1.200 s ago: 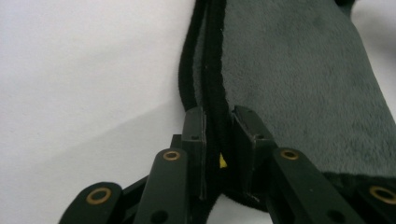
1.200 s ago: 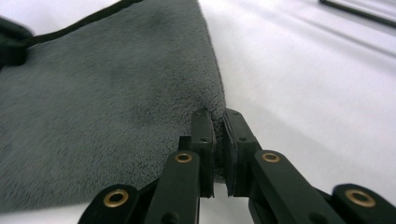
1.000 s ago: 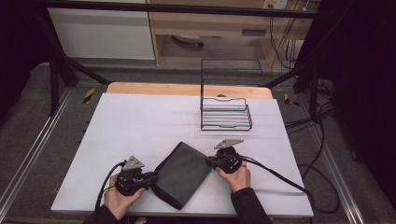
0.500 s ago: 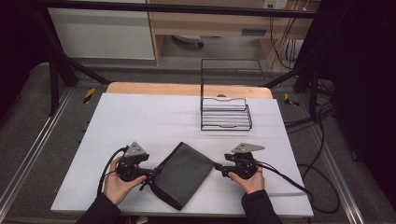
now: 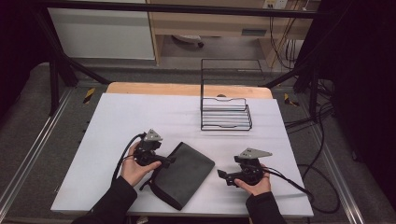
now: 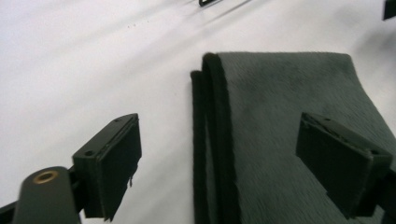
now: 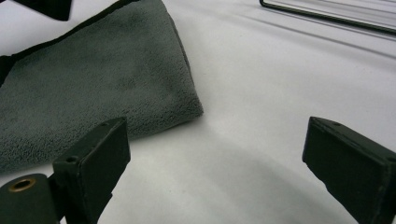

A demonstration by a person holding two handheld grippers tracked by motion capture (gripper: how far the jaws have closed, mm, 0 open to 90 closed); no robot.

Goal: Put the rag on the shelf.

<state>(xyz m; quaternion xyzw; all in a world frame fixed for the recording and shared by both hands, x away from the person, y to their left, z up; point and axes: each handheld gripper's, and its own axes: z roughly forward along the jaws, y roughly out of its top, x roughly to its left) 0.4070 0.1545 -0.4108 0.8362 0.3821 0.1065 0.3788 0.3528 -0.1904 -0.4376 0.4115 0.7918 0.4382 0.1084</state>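
Note:
A folded dark grey cloth (image 5: 183, 174) lies flat near the table's front edge. My left gripper (image 5: 169, 160) is at the cloth's left side. Its jaws have just been opening and stand wide. In the left gripper view the cloth's folded edge (image 6: 219, 116) lies between the jaws of the left gripper (image 6: 219, 133), and the pads do not press on it. My right gripper (image 5: 222, 176) is just right of the cloth and apart from it. Its jaws have also just been opening. In the right gripper view the right gripper (image 7: 215, 140) is over bare table, with the cloth (image 7: 93, 84) ahead to the left.
A black wire rack (image 5: 225, 115) stands at the back right of the white table (image 5: 140, 116). A strip of wood (image 5: 187, 89) shows along the table's far edge. Cables trail from both grippers, the right one over the table's right edge.
Both grippers were shut at the cloth's edges and are now open. The left hand has shifted farther up the table. The right hand has drawn back to the right, off the cloth.

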